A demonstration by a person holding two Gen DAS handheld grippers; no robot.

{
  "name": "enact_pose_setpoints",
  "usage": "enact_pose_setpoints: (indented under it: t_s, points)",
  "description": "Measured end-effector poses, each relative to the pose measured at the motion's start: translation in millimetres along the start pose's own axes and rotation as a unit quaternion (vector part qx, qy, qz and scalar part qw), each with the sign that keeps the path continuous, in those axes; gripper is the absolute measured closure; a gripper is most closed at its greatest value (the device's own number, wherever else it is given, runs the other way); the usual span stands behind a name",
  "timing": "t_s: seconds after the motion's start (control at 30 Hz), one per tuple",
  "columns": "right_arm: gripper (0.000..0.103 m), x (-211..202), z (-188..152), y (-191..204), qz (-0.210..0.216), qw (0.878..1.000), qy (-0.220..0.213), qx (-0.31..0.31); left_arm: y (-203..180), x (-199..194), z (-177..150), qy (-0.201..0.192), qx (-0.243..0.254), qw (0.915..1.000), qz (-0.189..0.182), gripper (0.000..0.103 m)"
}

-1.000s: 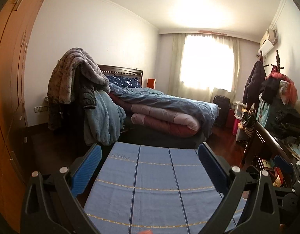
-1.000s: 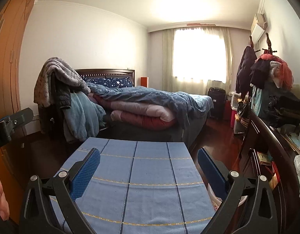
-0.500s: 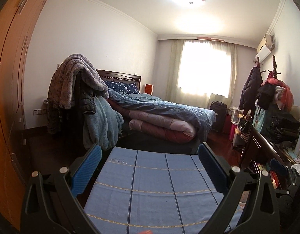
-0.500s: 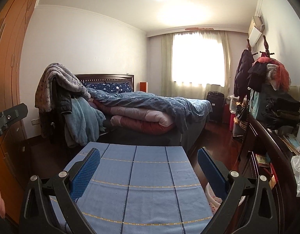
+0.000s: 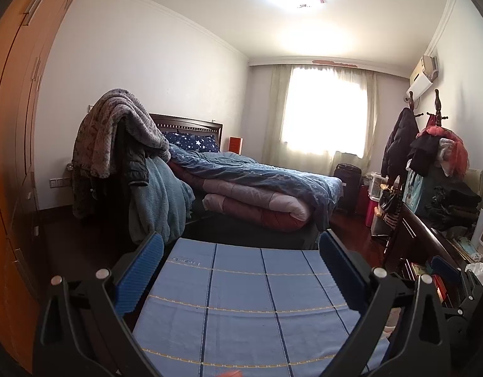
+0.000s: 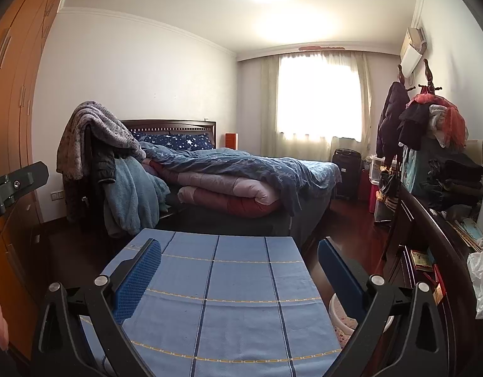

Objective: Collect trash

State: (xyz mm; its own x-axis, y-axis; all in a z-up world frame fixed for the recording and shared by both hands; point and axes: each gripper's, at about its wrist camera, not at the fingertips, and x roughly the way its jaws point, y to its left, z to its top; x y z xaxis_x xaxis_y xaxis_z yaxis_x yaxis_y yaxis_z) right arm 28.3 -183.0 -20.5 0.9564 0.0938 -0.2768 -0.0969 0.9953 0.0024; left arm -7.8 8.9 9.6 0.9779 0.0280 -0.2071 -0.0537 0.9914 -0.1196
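My left gripper (image 5: pixel 241 267) is open and empty, held above a table covered with a blue striped cloth (image 5: pixel 241 301). My right gripper (image 6: pixel 239 267) is also open and empty above the same cloth (image 6: pixel 216 298). A small orange scrap (image 5: pixel 228 374) shows at the bottom edge of the left wrist view. A pale waste bin (image 6: pixel 338 314) stands on the floor just right of the table. A crumpled white plastic bag (image 6: pixel 480 279) lies on the dark dresser at the right.
A bed with piled quilts (image 5: pixel 257 188) stands beyond the table. A chair draped with blankets (image 5: pixel 128 157) is at its left. An orange wardrobe (image 5: pixel 12 157) lines the left wall. A dark dresser (image 6: pixel 430 245) with clothes runs along the right.
Both grippers have tilted upward, so the ceiling lamp shows more and the table sits lower in view. Both stay open.
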Motion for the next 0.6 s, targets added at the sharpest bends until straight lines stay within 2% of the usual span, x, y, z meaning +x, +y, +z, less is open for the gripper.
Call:
enact_pose_setpoints:
  t_s: [0.17,0.6]
  points:
    - [0.004,-0.8,0.2,-1.2,0.001,1.000,0.000,0.000,-1.6,1.4,0.0,0.000,0.005,1.0000,0.007,0.003]
    - [0.004,-2.8,-0.8,-4.5,0.001,1.000,0.002,-0.003,-1.7,1.8,-2.1,0.000,0.003,1.0000,-0.003,0.003]
